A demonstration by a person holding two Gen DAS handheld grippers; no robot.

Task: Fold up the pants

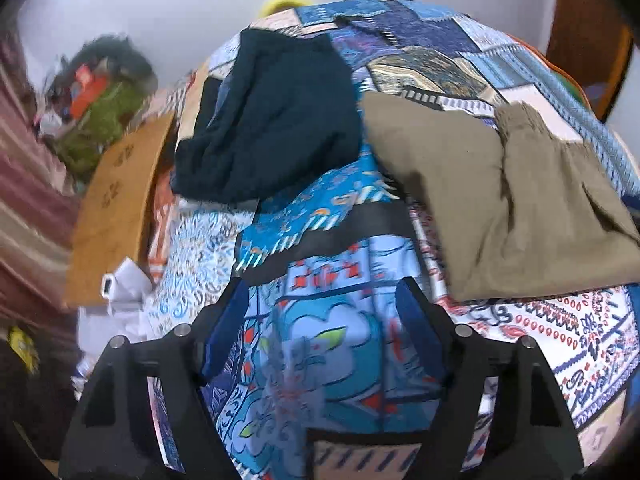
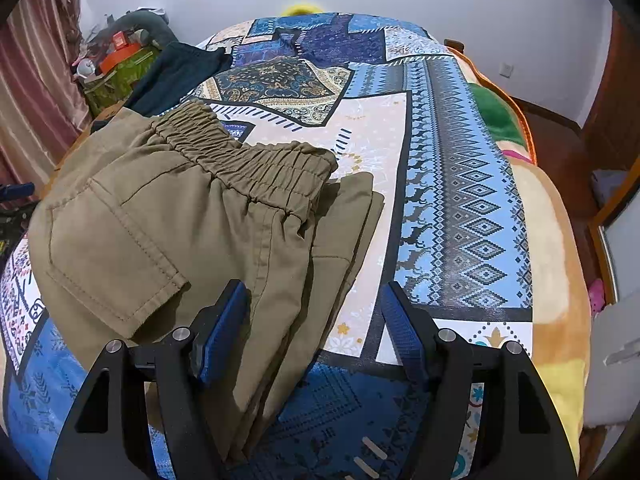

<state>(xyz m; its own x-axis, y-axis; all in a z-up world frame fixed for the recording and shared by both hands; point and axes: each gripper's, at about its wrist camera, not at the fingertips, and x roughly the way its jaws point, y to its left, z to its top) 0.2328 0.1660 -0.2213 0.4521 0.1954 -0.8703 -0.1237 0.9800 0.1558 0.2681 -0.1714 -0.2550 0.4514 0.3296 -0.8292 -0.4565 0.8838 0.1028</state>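
the pants lie folded in a compact stack on the bed, at about ten o'clock from the right gripper, which is spread and empty over their edge; the left gripper is also spread, holding nothing, pants at two o'clock. folding looks about done; next probably a final tidy or moving to the dark garment

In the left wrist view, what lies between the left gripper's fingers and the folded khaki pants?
Only bare patterned bedspread. The left gripper is open over it, and the khaki pants lie up and to the right, untouched. The dark garment sits farther back.
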